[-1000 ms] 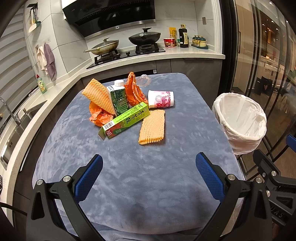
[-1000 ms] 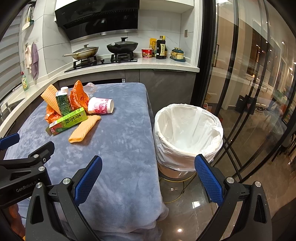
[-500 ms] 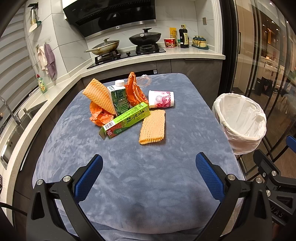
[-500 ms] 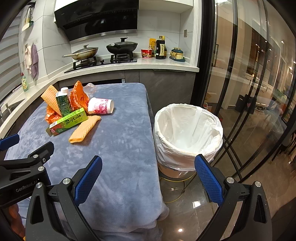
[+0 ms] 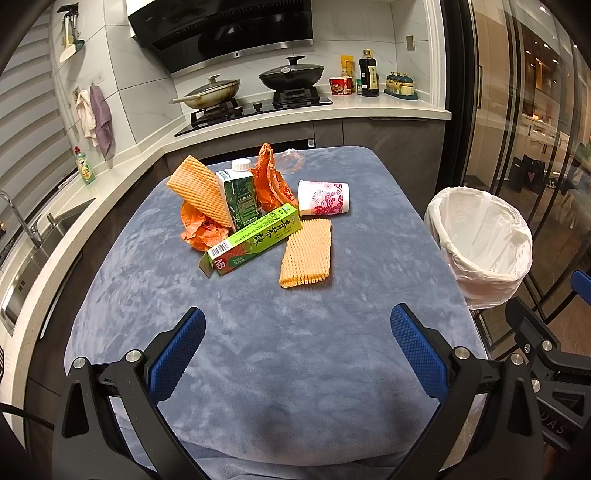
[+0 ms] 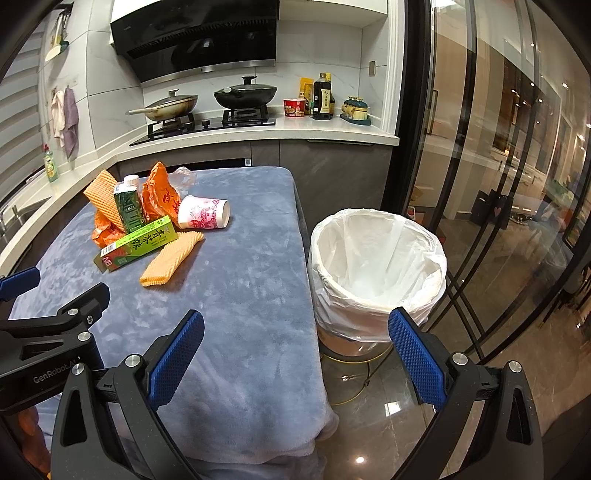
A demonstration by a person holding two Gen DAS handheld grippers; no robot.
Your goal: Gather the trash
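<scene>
Above the tabletop, both claws, left claw and right claw, are hovering spread, gripping nothing; reaching carelessly risks toppling the upright carton among crowded trash.

Location: a home kitchen. A gas hob is set into a pale L-shaped worktop and carries a lidded frying pan and a black lidded wok. A black extractor hood is mounted above it on a white tiled wall. Sauce bottles and a condiment set stand at the worktop's right end. A sink with tap and a dish-soap bottle occupy the left run. Cloths hang on wall hooks. Glass sliding doors close the right side, above a polished tile floor.
</scene>
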